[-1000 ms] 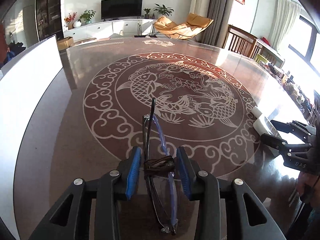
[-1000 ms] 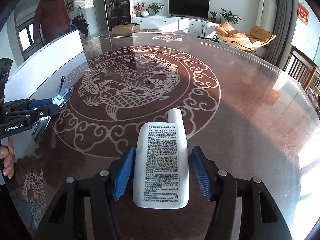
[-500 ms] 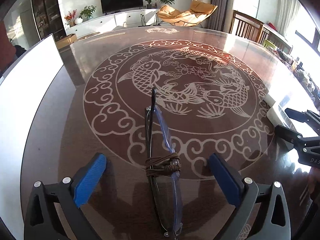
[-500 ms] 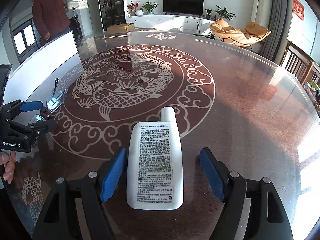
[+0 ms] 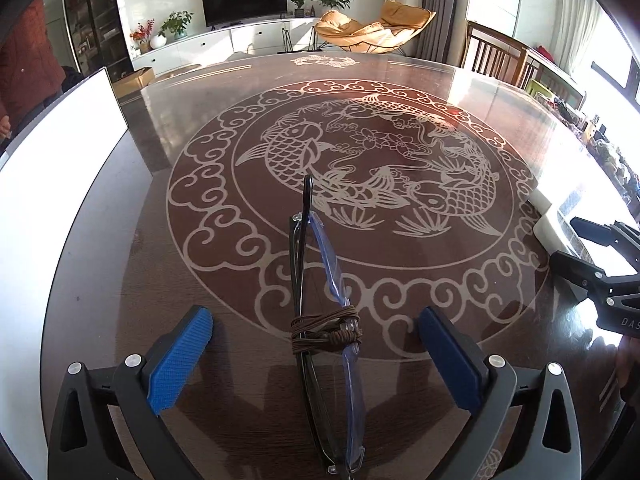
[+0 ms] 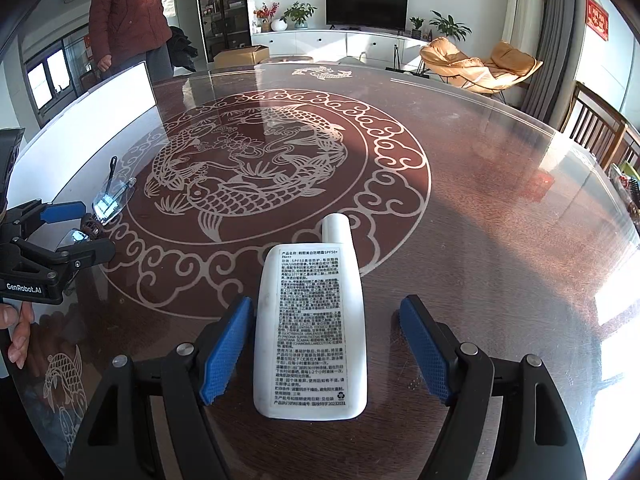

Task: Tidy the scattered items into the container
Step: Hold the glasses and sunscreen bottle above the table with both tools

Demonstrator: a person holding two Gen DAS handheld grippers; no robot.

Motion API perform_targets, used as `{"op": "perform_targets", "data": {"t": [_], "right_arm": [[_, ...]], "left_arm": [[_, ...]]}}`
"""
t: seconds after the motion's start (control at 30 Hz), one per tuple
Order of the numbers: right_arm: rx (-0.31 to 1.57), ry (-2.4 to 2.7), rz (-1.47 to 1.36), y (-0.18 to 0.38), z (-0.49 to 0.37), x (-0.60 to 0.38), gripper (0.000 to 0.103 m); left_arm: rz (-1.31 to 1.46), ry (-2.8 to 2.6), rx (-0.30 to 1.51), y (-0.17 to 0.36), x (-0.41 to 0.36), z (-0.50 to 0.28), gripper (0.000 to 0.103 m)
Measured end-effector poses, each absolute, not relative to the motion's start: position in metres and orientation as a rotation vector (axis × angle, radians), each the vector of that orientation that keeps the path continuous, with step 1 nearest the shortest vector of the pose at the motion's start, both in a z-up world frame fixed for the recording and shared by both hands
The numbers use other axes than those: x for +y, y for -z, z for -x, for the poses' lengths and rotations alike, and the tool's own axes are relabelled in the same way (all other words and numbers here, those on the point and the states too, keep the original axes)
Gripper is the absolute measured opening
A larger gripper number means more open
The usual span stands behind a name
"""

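Left gripper [image 5: 316,356] spread wide around folded glasses [image 5: 320,300] bound with brown cord [image 5: 326,330], pads clear, on table [image 5: 500,128] near carp medallion's rim. Right gripper [image 6: 322,350] spread wide around white bottle [image 6: 312,328], flat on same rim.

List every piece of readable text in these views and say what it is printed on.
"GenRobot.AI": body of the left tongs.
"DAS", cut off at the frame edge: body of the right tongs.
"SPF50+": top line of the white bottle label; the remaining print is too small to read.
Red wall hanging: characters blurred.
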State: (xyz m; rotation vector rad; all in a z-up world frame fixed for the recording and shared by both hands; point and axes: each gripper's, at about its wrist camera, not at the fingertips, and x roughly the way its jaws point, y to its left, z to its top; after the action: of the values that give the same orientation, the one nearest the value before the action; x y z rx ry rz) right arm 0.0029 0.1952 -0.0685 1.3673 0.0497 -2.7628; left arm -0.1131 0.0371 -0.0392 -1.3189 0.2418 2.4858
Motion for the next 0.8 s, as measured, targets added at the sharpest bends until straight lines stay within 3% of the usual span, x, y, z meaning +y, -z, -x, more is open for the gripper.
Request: {"op": "perform_targets", "data": {"t": [0.8], "right_arm": [[0.048,2.761,-1.367,0.0683,-0.0027,0.1956,0.077]], "left_arm": [[1.324,-2.481,0.247,0.0386,0.0338,0.1144,0.103]]}}
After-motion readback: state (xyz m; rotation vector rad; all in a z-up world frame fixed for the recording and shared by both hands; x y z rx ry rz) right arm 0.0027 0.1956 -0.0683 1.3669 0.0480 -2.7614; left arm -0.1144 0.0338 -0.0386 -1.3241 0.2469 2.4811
